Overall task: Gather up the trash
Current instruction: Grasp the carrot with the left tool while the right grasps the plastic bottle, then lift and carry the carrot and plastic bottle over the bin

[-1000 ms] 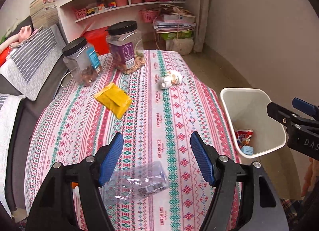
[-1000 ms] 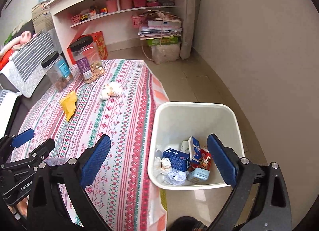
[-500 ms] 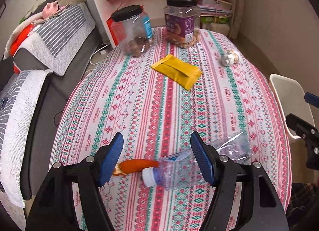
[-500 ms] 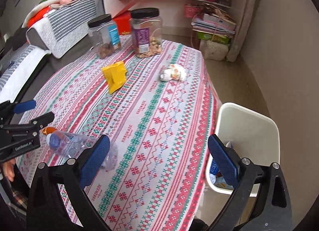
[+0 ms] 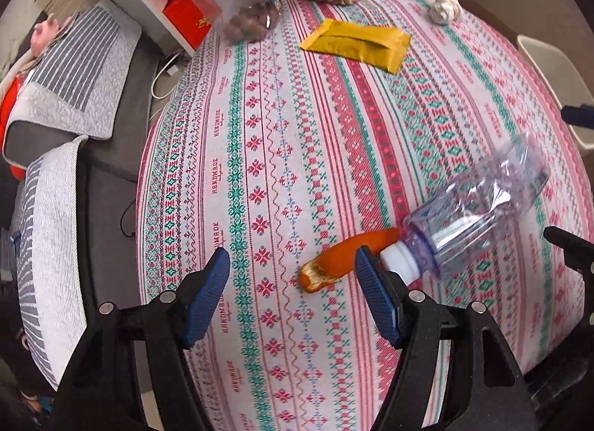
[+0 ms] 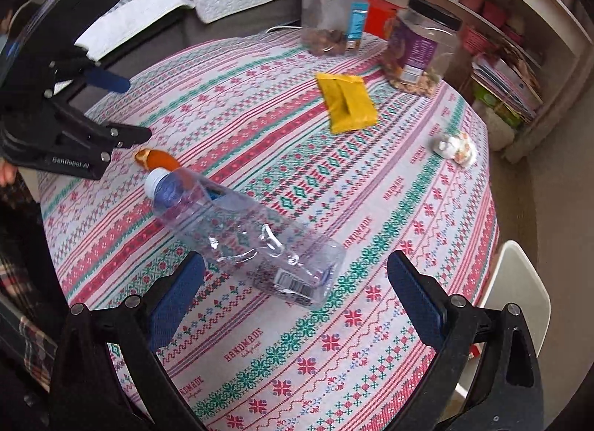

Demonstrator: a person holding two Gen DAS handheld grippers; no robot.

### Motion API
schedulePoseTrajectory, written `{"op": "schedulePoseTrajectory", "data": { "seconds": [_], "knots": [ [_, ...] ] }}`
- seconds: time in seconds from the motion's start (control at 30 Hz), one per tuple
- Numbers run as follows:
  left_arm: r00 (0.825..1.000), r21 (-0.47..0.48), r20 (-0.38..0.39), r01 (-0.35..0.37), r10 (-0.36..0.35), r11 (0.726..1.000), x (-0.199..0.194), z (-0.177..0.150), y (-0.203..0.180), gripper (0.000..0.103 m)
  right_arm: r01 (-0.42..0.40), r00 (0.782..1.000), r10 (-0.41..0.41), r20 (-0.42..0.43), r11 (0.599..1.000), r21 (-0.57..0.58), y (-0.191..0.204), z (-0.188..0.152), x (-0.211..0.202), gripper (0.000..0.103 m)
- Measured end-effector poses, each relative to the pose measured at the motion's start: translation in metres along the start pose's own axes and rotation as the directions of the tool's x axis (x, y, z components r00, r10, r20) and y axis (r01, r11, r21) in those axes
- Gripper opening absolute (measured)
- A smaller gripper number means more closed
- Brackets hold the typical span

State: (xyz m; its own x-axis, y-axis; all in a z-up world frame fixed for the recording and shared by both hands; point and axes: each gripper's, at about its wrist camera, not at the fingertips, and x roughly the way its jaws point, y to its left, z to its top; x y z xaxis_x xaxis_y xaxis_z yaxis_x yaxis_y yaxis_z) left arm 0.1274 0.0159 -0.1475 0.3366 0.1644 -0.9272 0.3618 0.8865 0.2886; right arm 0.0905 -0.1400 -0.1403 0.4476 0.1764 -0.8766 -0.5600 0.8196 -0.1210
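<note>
A crushed clear plastic bottle (image 5: 479, 208) (image 6: 241, 230) with a white cap lies on the patterned tablecloth (image 5: 297, 133). An orange peel (image 5: 345, 256) (image 6: 157, 159) lies touching its cap end. My left gripper (image 5: 293, 275) hangs open over the cloth, the peel just inside its right finger. My right gripper (image 6: 297, 278) is open above the bottle's base end, nothing between its pads. Farther off lie a yellow packet (image 5: 356, 44) (image 6: 347, 102) and a crumpled paper wad (image 5: 443, 9) (image 6: 454, 145). The left gripper (image 6: 122, 111) also shows at the left of the right wrist view.
Two black-lidded snack jars (image 5: 237, 0) (image 6: 419, 48) stand at the table's far side. A white bin (image 5: 553, 78) (image 6: 516, 304) sits on the floor beside the table's right edge. A sofa with striped cushions (image 5: 67, 70) lies left; shelves (image 6: 482, 3) stand behind.
Both grippers swung from the bin side toward the table and tilted down. The bottle and peel now lie close under them; the bin has slid to the frame edges.
</note>
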Motion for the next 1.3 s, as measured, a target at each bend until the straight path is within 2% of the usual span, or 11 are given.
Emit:
{"op": "schedulePoseTrajectory", "data": {
  "seconds": [0.13, 0.27, 0.4, 0.53, 0.57, 0.63, 0.73, 0.83, 0.9, 1.1, 1.3],
  "knots": [
    [0.998, 0.177, -0.065, 0.003, 0.009, 0.984, 0.017, -0.008, -0.004, 0.068, 0.007, 1.0, -0.009, -0.022, 0.994, -0.11, 0.019, 0.005, 0.016, 0.095],
    [0.995, 0.304, -0.098, 0.056, -0.027, 0.951, 0.035, -0.012, -0.014, 0.068, 0.004, 0.999, -0.011, -0.036, 0.983, -0.182, 0.028, 0.017, 0.036, 0.095],
    [0.991, 0.397, -0.093, 0.124, -0.095, 0.909, 0.049, -0.008, -0.018, 0.068, -0.072, 0.996, 0.056, -0.071, 0.965, -0.25, 0.032, 0.027, 0.049, 0.095],
    [0.974, 0.442, -0.117, 0.228, -0.196, 0.868, 0.061, 0.0, -0.022, 0.065, -0.152, 0.984, 0.122, -0.13, 0.956, -0.252, 0.029, 0.031, 0.066, 0.093],
    [0.966, 0.445, -0.123, 0.258, -0.227, 0.858, 0.063, 0.002, -0.021, 0.062, -0.161, 0.982, 0.128, -0.141, 0.955, -0.251, 0.028, 0.032, 0.069, 0.09],
    [0.938, 0.423, -0.141, 0.347, -0.318, 0.837, 0.064, 0.006, -0.018, 0.048, -0.158, 0.98, 0.124, -0.153, 0.959, -0.237, 0.025, 0.033, 0.074, 0.074],
    [0.909, 0.382, -0.132, 0.415, -0.396, 0.826, 0.065, 0.009, -0.008, 0.025, -0.169, 0.978, 0.146, -0.148, 0.972, -0.165, 0.011, 0.038, 0.076, 0.062],
    [0.88, 0.294, -0.107, 0.473, -0.463, 0.83, 0.069, 0.015, 0.007, 0.024, -0.158, 0.98, 0.145, -0.138, 0.983, -0.092, -0.007, 0.042, 0.08, 0.061],
    [0.877, 0.256, -0.083, 0.477, -0.472, 0.841, 0.071, 0.021, 0.013, 0.023, -0.153, 0.981, 0.148, -0.127, 0.987, -0.037, -0.016, 0.046, 0.082, 0.061],
    [0.915, 0.152, 0.002, 0.399, -0.404, 0.904, 0.074, 0.053, 0.022, 0.022, -0.107, 0.992, 0.114, -0.06, 0.988, 0.113, -0.038, 0.062, 0.088, 0.058],
    [0.952, -0.078, 0.103, 0.295, -0.287, 0.952, 0.071, 0.084, 0.061, 0.022, -0.062, 0.998, 0.052, 0.045, 0.965, 0.256, -0.057, 0.076, 0.074, 0.053]
  ]
}}
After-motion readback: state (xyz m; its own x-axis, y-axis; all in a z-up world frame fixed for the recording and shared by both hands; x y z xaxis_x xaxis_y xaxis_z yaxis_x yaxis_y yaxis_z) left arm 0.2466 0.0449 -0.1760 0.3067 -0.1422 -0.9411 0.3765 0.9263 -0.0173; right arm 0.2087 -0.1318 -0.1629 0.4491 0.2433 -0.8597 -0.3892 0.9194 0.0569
